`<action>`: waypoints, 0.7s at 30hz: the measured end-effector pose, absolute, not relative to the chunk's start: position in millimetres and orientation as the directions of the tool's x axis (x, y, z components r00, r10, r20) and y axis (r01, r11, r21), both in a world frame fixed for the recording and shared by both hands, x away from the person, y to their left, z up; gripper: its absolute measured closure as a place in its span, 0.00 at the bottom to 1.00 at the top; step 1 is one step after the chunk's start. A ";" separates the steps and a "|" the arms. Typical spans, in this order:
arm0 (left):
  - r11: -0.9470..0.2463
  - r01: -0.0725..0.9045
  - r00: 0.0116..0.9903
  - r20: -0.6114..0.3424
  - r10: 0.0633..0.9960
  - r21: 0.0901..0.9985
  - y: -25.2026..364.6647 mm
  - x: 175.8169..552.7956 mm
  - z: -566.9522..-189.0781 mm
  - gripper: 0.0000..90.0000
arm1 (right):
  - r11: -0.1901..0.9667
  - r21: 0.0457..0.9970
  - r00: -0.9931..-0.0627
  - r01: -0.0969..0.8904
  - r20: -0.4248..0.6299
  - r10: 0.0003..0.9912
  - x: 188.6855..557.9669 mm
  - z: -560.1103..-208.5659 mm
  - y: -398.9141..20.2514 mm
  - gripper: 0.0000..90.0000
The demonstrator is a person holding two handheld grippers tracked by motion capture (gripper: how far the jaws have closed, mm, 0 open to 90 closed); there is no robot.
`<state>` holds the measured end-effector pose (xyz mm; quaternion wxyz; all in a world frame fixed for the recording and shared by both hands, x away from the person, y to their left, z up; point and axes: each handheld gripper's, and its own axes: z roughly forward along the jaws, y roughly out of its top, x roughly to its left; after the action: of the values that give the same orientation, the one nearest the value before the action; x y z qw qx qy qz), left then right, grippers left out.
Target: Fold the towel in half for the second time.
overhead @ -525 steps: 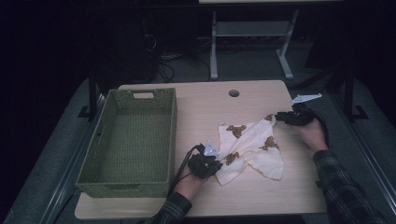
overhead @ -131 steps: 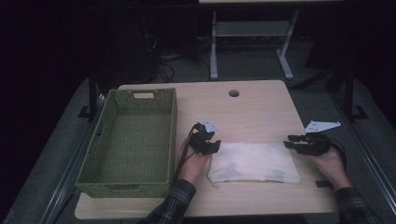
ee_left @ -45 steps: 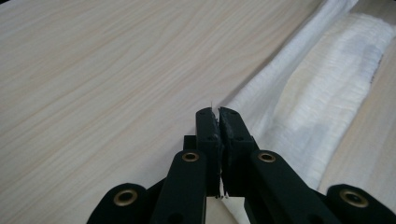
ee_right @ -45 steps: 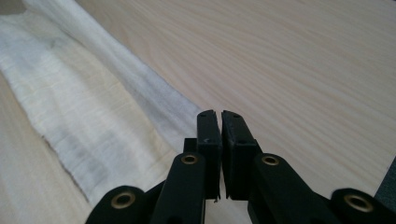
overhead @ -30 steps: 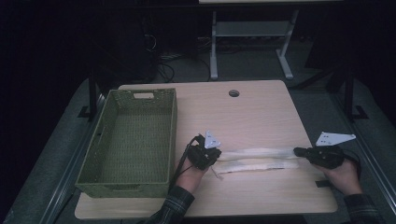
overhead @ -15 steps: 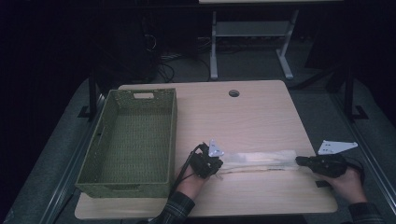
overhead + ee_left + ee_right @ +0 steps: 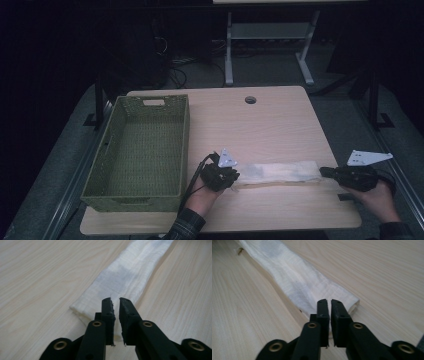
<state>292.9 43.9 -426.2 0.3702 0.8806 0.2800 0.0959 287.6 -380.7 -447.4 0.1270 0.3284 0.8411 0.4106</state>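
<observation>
We see bare table (image 7: 270, 125) across the frame's upper middle; basket (image 7: 142, 145) blocks the left, cloth (image 7: 277, 172) strip spans lower centre.

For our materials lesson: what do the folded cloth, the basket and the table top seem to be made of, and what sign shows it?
Cloth: soft white woven fabric, likely cotton; fine crinkled weave.
Basket: green woven wicker or plastic, unclear which; open lattice walls.
Table top: pale matte wood or laminate; printed-looking grain lines.
</observation>
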 end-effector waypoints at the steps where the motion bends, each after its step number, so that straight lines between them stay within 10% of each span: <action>1: -0.577 0.423 0.829 -0.040 0.559 0.699 41.9 293.9 -428.4 0.94 | 0.454 0.769 -0.755 0.450 0.056 0.653 289.4 -449.5 -378.5 0.98; 14: -0.640 0.442 0.836 -0.030 0.548 0.629 33.8 300.0 -452.0 0.96 | 0.509 0.714 -0.774 0.481 0.073 0.629 291.8 -468.0 -372.4 0.98; 21: -0.592 0.440 0.827 -0.048 0.560 0.675 38.5 302.1 -441.5 0.80 | 0.493 0.735 -0.790 0.466 0.094 0.606 282.3 -459.7 -362.6 0.99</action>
<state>302.1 38.5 -441.5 0.3531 0.8882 0.2814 0.0849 282.3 -362.6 -459.7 0.0886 0.3117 0.8593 0.3957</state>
